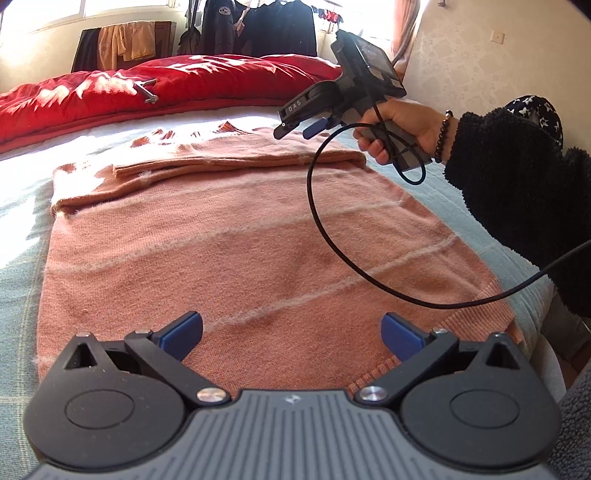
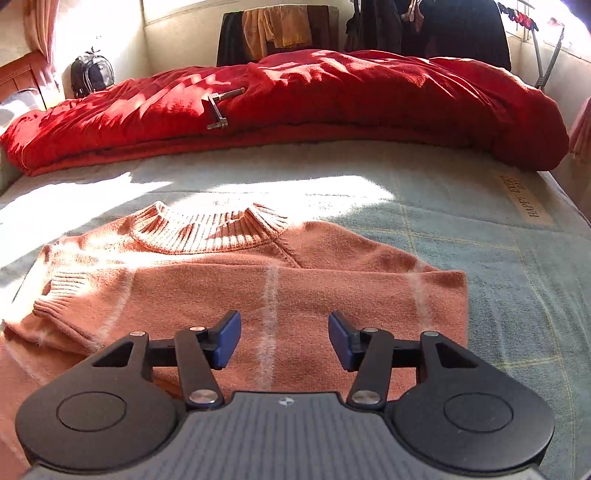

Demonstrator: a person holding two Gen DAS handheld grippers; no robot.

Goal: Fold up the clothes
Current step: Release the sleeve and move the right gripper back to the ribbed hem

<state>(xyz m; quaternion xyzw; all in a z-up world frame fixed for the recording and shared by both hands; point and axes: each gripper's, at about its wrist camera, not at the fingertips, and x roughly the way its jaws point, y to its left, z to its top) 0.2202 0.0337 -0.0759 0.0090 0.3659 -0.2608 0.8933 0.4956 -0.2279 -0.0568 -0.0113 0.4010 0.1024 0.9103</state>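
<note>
Sweater (image 1: 236, 251): salmon-pink knit with pale fuzzy stripes; lies flat on the bed (image 1: 22, 236); ribbed collar (image 2: 210, 232) toward the duvet; both sleeves folded in across the chest, the upper one (image 2: 332, 291) lying crosswise with its ribbed cuff (image 2: 55, 291) at the left in the right wrist view; ribbed hem (image 1: 476, 317) nearest the left wrist camera
Left gripper (image 1: 291, 334): jaws spread wide, nothing between them; blue pads (image 1: 184, 334) over the lower body of the sweater, near the hem; contact with the cloth cannot be told
Right gripper (image 2: 284, 338): jaws partly apart, narrower than the left, holding nothing; over the folded sleeve, a pale stripe (image 2: 269, 321) running between the pads; seen from the left wrist camera it is raised above the far right edge of the sweater
Right hand (image 1: 402, 129): wraps the gripper handle; bead bracelet (image 1: 443, 136) at the wrist; dark fleece cuff behind it
Cable (image 1: 325, 236): black, loops from the right gripper over the sweater
Bed: pale blue-green checked cover, sun patches on it
Duvet (image 2: 295, 107): red, bunched along the far side of the bed; a metal tool (image 2: 218, 109) lying on it
Background: clothes hanging by the window (image 2: 280, 33); backpack (image 2: 90, 75) in the corner
</note>
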